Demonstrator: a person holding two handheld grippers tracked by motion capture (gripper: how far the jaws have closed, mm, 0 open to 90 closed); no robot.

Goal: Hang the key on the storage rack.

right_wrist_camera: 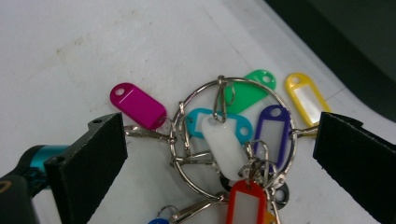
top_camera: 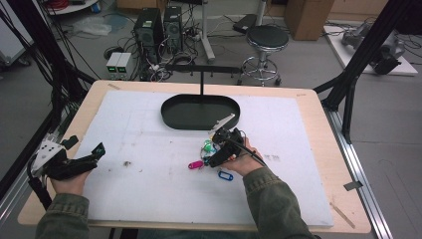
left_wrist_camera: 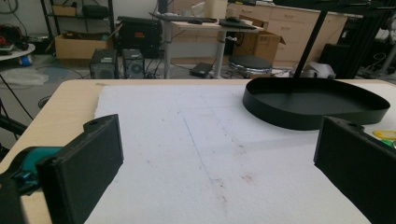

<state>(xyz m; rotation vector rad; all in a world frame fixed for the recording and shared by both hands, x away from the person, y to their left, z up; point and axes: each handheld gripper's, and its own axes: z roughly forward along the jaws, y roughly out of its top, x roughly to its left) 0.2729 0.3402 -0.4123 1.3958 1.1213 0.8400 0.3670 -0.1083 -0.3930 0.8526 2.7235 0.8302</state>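
- Our right hand-held gripper hangs released, jaws astride the steel key ring of coloured plastic tags lying on the white-padded desk.
- We judge it light, loose, slippery: pinch the ring's wire.
- Left hand-held gripper released, empty.

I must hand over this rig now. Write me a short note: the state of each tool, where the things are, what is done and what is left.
Left tool: open, holding nothing, at the left edge of the white mat, away from the work.
Right tool: open, jaws on either side of the key ring, not closed on it.
Key ring: lies flat on the mat with its coloured tags, among them pink, green, yellow, white and red.
Black tray: near the far edge of the mat, with an upright post.
Done: right tool is placed over the ring.
Left: probably close on the ring and lift it; its destination is not clear.
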